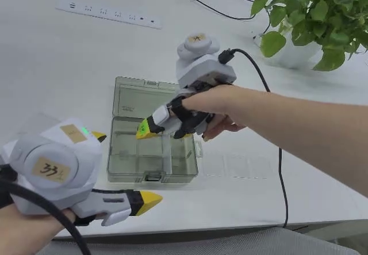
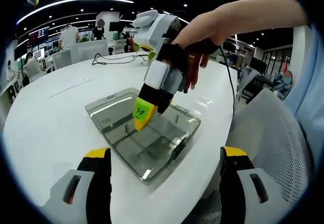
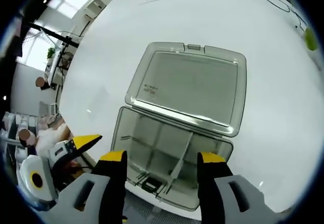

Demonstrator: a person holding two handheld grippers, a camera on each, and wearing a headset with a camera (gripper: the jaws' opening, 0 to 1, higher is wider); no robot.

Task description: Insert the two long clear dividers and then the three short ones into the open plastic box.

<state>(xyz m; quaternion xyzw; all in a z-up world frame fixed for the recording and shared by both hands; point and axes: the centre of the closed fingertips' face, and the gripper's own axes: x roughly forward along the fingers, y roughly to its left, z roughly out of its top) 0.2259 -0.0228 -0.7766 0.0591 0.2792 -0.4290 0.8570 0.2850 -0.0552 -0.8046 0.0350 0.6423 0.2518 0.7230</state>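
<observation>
Left gripper (image 1: pixel 123 168): nearest the camera at the tabletop's (image 1: pixel 57 65) front edge. Its yellow-tipped jaws are spread wide with nothing between them, and they point toward the box from just beside its front left corner.

Open plastic box (image 1: pixel 111 151): sits on the white tabletop in front of the person, with its lid (image 1: pixel 141 99) folded flat behind the base.

Dividers in box: a clear divider (image 3: pixel 181 159) runs front to back inside the base. A second clear piece (image 3: pixel 147 144) crosses to its left, forming compartments.

Right gripper (image 3: pixel 163 158): held by a hand (image 1: pixel 215 108) above the box's right half and angled down into it. Its jaws stand apart. The front-to-back divider lies just beyond the gap, and whether a jaw touches it cannot be told.

Loose dividers (image 1: pixel 238 167): faint clear strips lying flat on the tabletop just right of the box.

Cable (image 1: pixel 270 94): black, trailing from the right gripper across the tabletop to its near edge.

Background: a white power strip (image 1: pixel 109 13) at the far left and a potted plant (image 1: pixel 313 13) at the far right.
</observation>
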